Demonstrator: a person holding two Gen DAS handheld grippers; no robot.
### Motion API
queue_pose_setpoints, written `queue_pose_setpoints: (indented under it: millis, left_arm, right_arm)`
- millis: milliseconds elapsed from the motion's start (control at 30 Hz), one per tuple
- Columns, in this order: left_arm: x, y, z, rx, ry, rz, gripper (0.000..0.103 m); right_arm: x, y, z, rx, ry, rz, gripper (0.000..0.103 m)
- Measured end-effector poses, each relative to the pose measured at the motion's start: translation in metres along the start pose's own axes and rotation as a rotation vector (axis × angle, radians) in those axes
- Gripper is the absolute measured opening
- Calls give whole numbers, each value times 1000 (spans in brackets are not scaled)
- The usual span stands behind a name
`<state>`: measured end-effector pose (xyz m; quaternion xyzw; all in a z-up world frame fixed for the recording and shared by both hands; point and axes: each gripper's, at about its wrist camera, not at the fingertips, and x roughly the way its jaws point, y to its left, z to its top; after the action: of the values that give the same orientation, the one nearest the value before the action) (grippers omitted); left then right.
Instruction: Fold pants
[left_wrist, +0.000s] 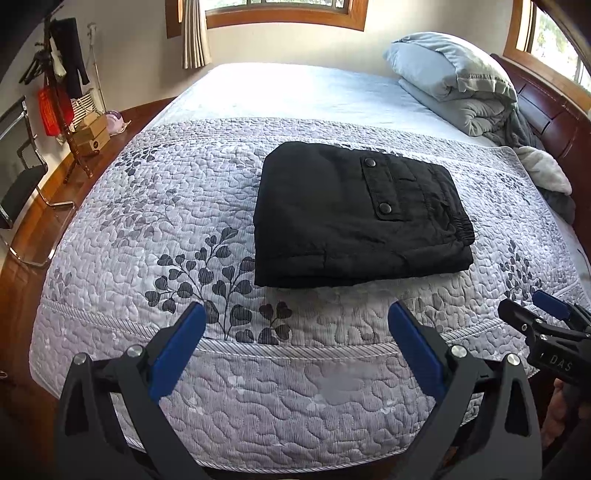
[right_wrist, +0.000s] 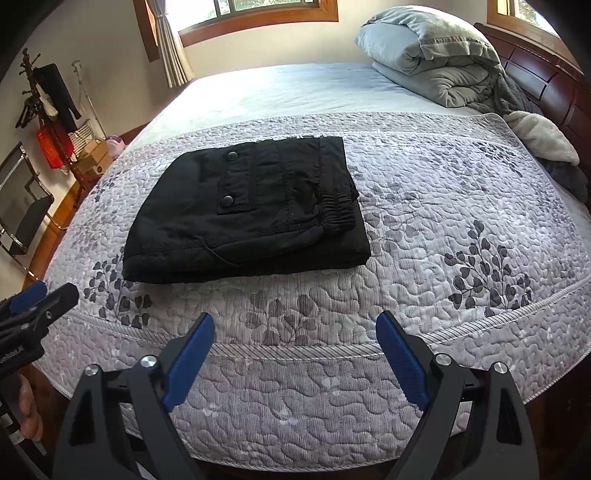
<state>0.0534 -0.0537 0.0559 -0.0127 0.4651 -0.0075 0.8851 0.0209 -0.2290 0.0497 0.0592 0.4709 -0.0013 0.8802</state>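
The black pants (left_wrist: 354, 214) lie folded into a compact rectangle on the quilted bed cover (left_wrist: 147, 229), pocket flap with two snaps facing up. They also show in the right wrist view (right_wrist: 247, 214). My left gripper (left_wrist: 297, 314) is open and empty, held back over the near edge of the bed, short of the pants. My right gripper (right_wrist: 295, 325) is open and empty too, beside the left one at the bed's near edge. The right gripper shows at the right edge of the left wrist view (left_wrist: 535, 314).
A folded grey duvet and pillow (left_wrist: 454, 77) lie at the head of the bed by the dark wooden headboard (left_wrist: 546, 114). A coat rack (left_wrist: 62, 74), boxes and a black chair (left_wrist: 22, 181) stand on the wooden floor at the left.
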Motion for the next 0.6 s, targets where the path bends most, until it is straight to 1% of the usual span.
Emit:
queue_pose_setpoints:
  millis: [300,600]
  left_arm:
    - [3,-1,-1,7,7,4,99]
    - [6,-3,-2,12,21,-9,99]
  right_arm:
    - [-1,0,2,-2,-6,1,90]
    - [-3,1,3,-8,-11,0,90]
